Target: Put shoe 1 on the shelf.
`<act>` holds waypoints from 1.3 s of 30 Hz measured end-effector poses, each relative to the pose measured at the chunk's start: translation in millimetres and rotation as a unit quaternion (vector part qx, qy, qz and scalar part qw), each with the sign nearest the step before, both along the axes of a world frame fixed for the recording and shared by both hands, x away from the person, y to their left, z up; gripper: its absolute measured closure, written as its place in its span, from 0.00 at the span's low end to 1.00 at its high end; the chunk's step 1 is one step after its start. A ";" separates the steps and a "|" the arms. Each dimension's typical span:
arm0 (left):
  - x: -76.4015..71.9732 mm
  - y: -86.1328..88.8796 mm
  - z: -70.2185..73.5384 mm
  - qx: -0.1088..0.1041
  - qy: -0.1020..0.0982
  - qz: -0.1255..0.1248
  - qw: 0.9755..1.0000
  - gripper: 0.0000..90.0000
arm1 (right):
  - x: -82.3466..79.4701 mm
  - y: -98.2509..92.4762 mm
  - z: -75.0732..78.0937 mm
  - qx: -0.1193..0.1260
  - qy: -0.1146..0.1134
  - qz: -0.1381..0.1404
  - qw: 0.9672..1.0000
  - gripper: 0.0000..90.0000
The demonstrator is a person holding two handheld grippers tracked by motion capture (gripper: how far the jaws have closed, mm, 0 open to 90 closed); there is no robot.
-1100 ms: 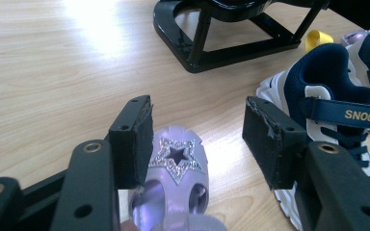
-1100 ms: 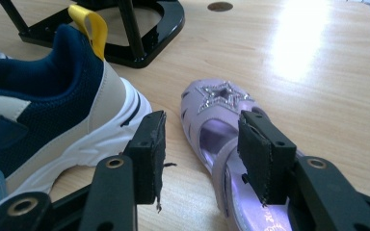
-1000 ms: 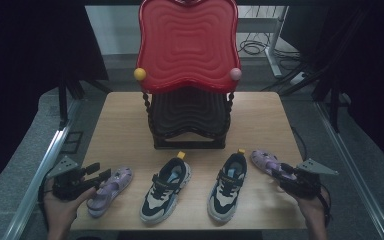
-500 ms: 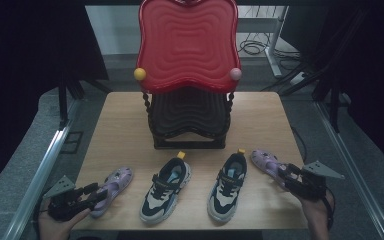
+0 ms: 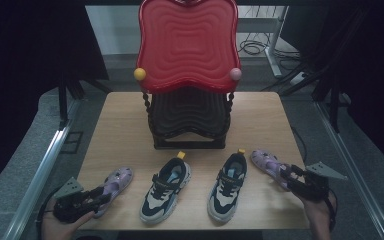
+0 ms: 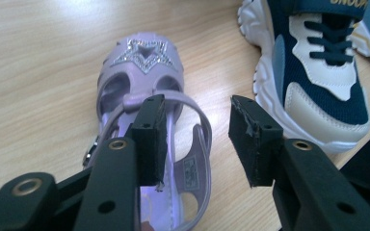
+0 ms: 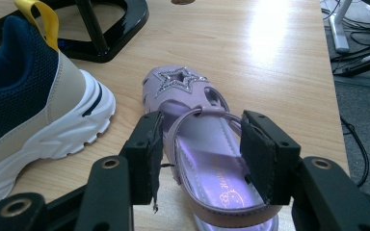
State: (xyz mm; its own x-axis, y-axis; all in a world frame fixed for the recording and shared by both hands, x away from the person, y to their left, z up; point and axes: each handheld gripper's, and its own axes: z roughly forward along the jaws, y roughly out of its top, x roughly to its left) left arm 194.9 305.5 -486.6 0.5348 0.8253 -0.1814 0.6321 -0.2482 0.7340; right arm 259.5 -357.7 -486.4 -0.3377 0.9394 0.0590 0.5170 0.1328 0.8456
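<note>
- Four shoes lie in a row along the near edge of the wooden table, with a lilac sandal at each end and two navy sneakers between.
- Left tongs sit at the near left corner, held in the person's left hand. Their jaws have just been closing and stand apart around the heel end of the left lilac sandal. In the left gripper view, one pad is just beside the ankle strap while the other stands clear of the sandal, so there is no grip yet.
- That sandal lies flat with its glittery star toe pointing away from the person.
- Just beside it to the right lies the left navy-and-cream sneaker, its white sole close to the tongs' outer jaw in the left gripper view.
- Behind the row, a black stand carries a red wavy tray tilted upright, with a yellow ball and a pink ball at its lower corners.
- Next comes the right navy sneaker with its yellow heel loop.
- Beside it, the right lilac sandal lies flat; in the right gripper view its ankle strap sits between the jaws.
- Right tongs are parted around that sandal's heel end, and whether the pads touch the straps I cannot tell.
</note>
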 end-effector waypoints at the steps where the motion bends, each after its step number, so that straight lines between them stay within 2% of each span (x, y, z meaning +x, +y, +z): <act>1: -0.8 0.0 -0.1 0.006 0.001 0.003 1.000 0.65 | 0.0 -0.2 -0.2 -0.001 0.000 0.000 1.000 0.55; 6: -0.8 -1.5 -3.1 0.012 0.010 0.000 1.000 0.69 | 0.2 0.2 -0.7 0.000 0.001 0.000 1.000 0.55; 12: 4.8 -7.6 -12.1 0.029 0.025 -0.009 0.999 0.76 | 1.9 2.3 -3.5 0.000 0.006 0.007 1.000 0.55; 14: 6.4 -9.7 -14.8 0.035 0.025 -0.011 0.999 0.81 | 1.8 0.6 -2.9 0.002 0.004 0.006 1.000 0.55; 16: 6.9 -10.4 -15.5 0.028 0.027 -0.018 0.999 0.90 | 2.1 -1.6 -2.6 0.002 0.005 0.008 1.000 0.55; 19: 6.7 -10.5 -15.3 0.028 0.026 -0.022 0.999 0.92 | 4.6 -2.5 -3.8 0.005 0.024 0.027 0.999 0.57; 21: 6.4 -10.5 -15.3 0.029 0.025 -0.021 0.999 0.93 | 6.9 -0.8 -6.0 -0.005 0.038 0.045 0.998 0.58; 22: 6.5 -10.9 -15.3 0.029 0.027 -0.022 0.999 0.94 | 9.9 1.3 -8.6 -0.012 0.053 0.063 0.997 0.60; 23: 6.5 -10.9 -15.3 0.029 0.027 -0.022 0.999 0.94 | 9.9 1.3 -8.6 -0.012 0.053 0.063 0.997 0.60; 27: 6.8 -10.8 -15.9 0.027 0.027 -0.024 0.999 0.94 | 16.4 3.1 -12.2 -0.011 0.063 0.076 0.995 0.65; 28: 6.9 -10.5 -16.1 0.026 0.027 -0.025 0.999 0.94 | 20.6 3.2 -13.7 -0.014 0.072 0.079 0.994 0.70; 31: 6.7 -9.3 -16.5 0.022 0.026 -0.023 0.999 0.94 | 25.0 2.7 -15.6 -0.019 0.084 0.085 0.993 0.75; 36: 6.5 -9.8 -17.0 0.021 0.026 -0.023 0.999 0.94 | 30.1 1.8 -19.3 -0.003 0.093 0.099 0.991 0.91; 39: 6.6 -10.3 -17.0 0.021 0.027 -0.023 0.999 0.94 | 30.7 2.0 -19.3 -0.002 0.094 0.105 0.990 0.93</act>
State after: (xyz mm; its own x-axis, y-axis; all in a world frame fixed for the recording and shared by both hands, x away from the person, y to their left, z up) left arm 201.4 295.2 -503.6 0.5632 0.8074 -0.1757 0.6570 -0.3086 0.6879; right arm 290.3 -355.7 -505.6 -0.5088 0.8500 0.1364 0.6264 0.2569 0.7359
